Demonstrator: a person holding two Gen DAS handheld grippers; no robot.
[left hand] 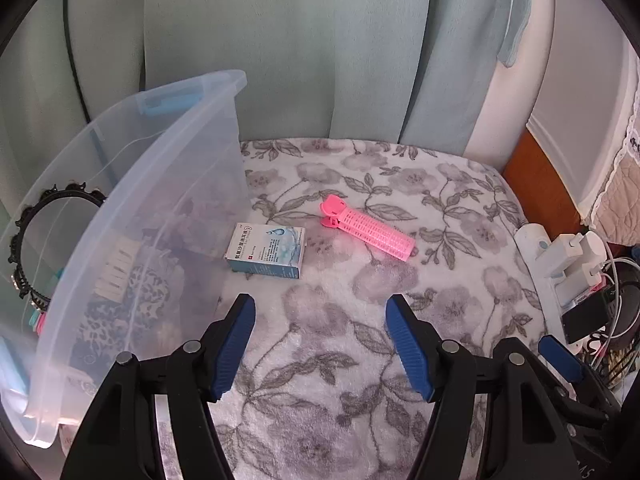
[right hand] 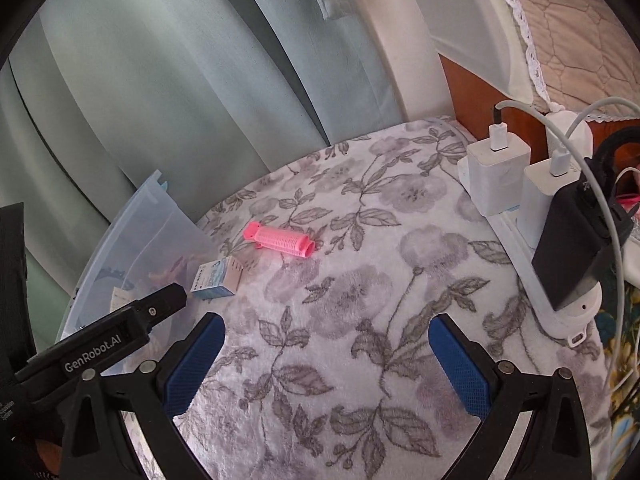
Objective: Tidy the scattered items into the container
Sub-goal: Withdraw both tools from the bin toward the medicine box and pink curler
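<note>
A pink hair-roller clip (left hand: 366, 229) lies on the floral blanket (left hand: 460, 208), also in the right wrist view (right hand: 280, 240). A small blue-and-white medicine box (left hand: 267, 251) lies beside it, next to the clear plastic container (left hand: 168, 184); the box (right hand: 218, 278) and container (right hand: 160, 216) also show in the right wrist view. The container holds a black headband (left hand: 28, 236) and several other items. My left gripper (left hand: 320, 308) is open and empty, just short of the box. My right gripper (right hand: 326, 328) is open and empty, further back over the blanket.
A white power strip (right hand: 520, 256) with white chargers (right hand: 494, 176), a black adapter (right hand: 572, 256) and cables runs along the blanket's right edge. Pale green curtains (left hand: 300, 48) hang behind. The left gripper's body (right hand: 104, 340) shows at the left of the right wrist view.
</note>
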